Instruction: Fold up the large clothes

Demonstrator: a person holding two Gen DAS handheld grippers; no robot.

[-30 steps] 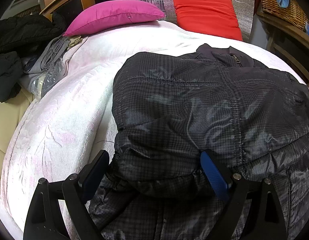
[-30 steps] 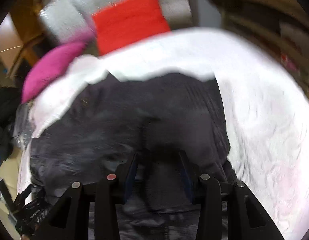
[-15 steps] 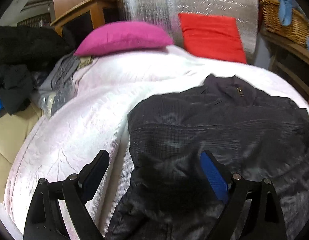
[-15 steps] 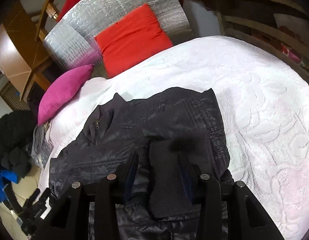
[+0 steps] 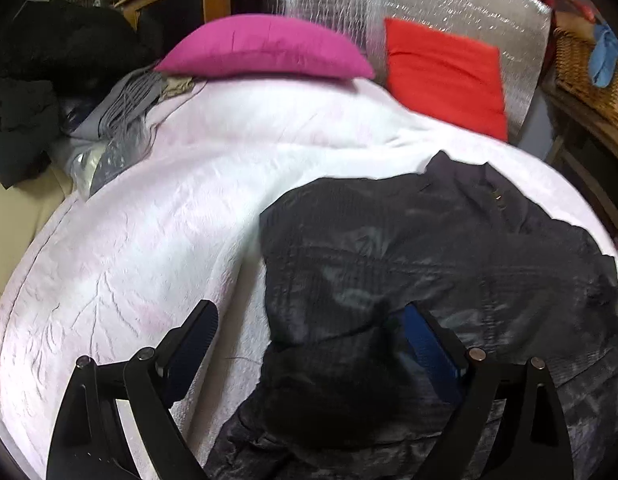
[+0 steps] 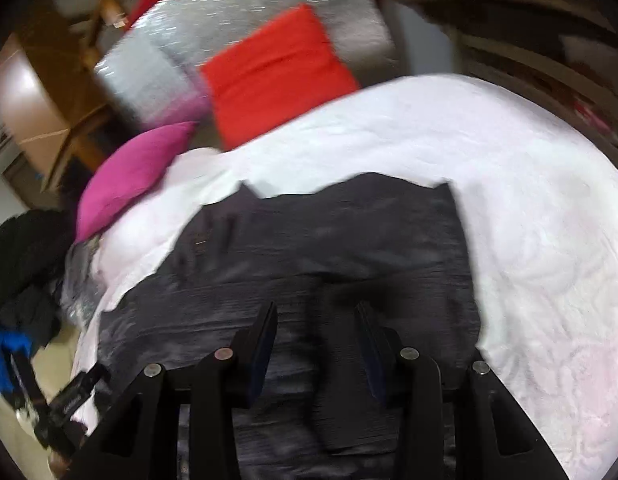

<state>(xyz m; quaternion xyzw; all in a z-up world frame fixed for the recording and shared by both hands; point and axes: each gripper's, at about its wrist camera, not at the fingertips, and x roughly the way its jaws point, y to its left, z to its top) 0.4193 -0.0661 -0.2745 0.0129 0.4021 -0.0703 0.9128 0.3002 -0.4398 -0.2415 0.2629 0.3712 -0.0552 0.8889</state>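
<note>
A dark quilted jacket (image 5: 429,248) lies spread on the white bedspread (image 5: 169,220), collar toward the pillows. My left gripper (image 5: 309,336) hovers open over the jacket's left edge. One finger is above the bare bedspread, and the blue-padded finger is above the fabric. In the right wrist view, the jacket (image 6: 329,240) fills the middle. My right gripper (image 6: 317,336) is shut on a thick dark fold of it, seemingly a sleeve end, which hangs down between the fingers. This view is motion-blurred.
A pink pillow (image 5: 265,48) and a red cushion (image 5: 445,76) lean on a silver padded headboard (image 5: 429,0). Dark clothes (image 5: 41,64) are piled beside the bed on the left. A wicker basket (image 5: 589,68) sits on wooden furniture at the right. White bedspread (image 6: 529,200) lies bare right of the jacket.
My left gripper has lifted and drawn back from the jacket, so more bedspread and headboard show. The right view has tilted, with the dark fold still between its fingers.
</note>
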